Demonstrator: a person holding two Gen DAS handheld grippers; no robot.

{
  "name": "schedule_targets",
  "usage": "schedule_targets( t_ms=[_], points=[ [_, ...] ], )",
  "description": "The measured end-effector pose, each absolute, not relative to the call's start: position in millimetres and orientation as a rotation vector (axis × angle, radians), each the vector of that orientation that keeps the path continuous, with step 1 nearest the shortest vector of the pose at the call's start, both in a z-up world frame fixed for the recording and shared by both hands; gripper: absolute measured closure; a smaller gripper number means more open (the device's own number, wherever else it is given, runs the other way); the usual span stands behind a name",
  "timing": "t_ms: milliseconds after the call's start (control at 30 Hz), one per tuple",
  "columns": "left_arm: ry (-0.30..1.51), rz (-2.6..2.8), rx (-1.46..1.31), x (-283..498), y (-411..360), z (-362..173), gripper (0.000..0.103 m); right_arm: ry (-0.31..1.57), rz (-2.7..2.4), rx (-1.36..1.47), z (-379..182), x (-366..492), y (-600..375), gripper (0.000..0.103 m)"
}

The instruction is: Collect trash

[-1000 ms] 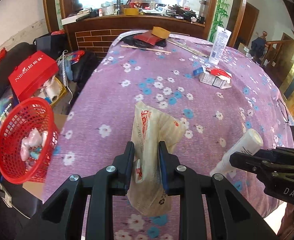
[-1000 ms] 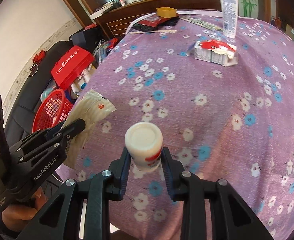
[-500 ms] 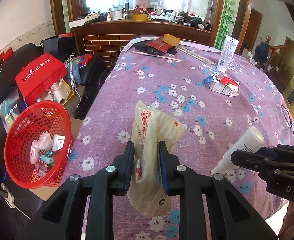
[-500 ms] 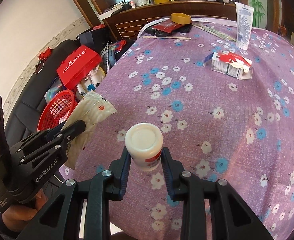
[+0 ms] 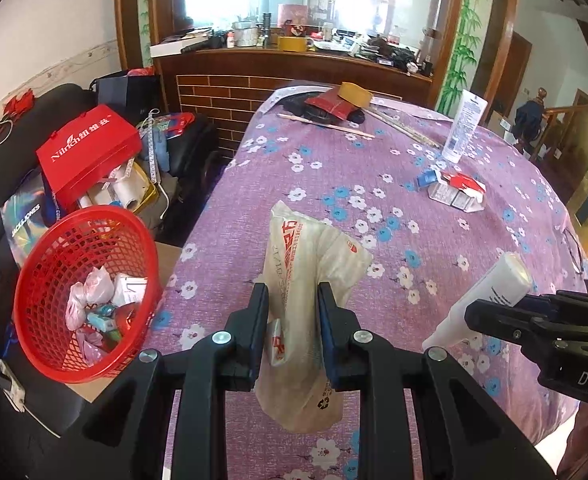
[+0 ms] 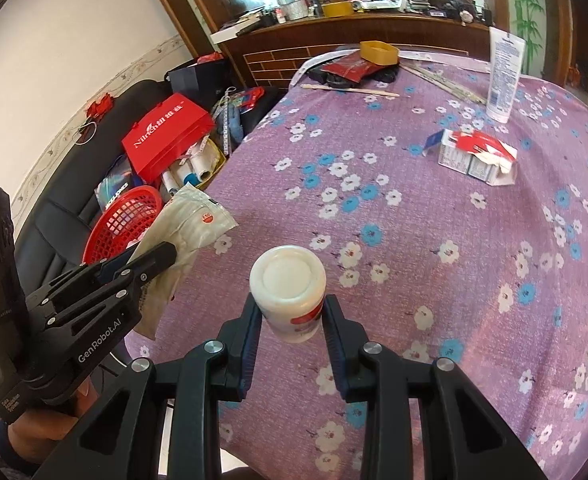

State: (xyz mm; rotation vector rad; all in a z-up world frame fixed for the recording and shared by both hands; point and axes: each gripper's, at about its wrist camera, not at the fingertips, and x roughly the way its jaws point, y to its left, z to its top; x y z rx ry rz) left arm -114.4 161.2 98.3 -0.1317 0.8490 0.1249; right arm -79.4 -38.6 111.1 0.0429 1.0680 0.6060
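Your left gripper (image 5: 292,316) is still pinching that cream plastic wrapper (image 5: 308,280), both pads squeezed against its crumpled middle, and it hangs clear above the purple flowered tablecloth (image 5: 474,208). Your right gripper (image 6: 289,322) keeps its clamp on the white bottle (image 6: 288,286), base toward the lens, lifted off the cloth too. Compared with a second ago, you've pulled back and up: more of the table edge shows in the left wrist view, and the red basket (image 5: 38,280) has swung from side-on to nearly open-mouth-up, sitting lower left beside the table with tissues and small packets inside. The wrapper is not over it, though; it hangs over the table to the basket's right. Out on the cloth, the torn carton (image 6: 476,156) and the standing white tube (image 6: 504,76) haven't budged.
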Motion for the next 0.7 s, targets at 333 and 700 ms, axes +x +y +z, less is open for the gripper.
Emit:
schedule_targets(
  t_ms=[333,700],
  points=[
    [0.831,0.197,-0.174,-133,191,104,0.080,1.065,0.667,0.019,113,-81,-12,0.069],
    [0.796,0.306,-0.231,-162,226,113,0.080,1.054,0.774,-0.038,121,-90,29,0.069]
  ],
)
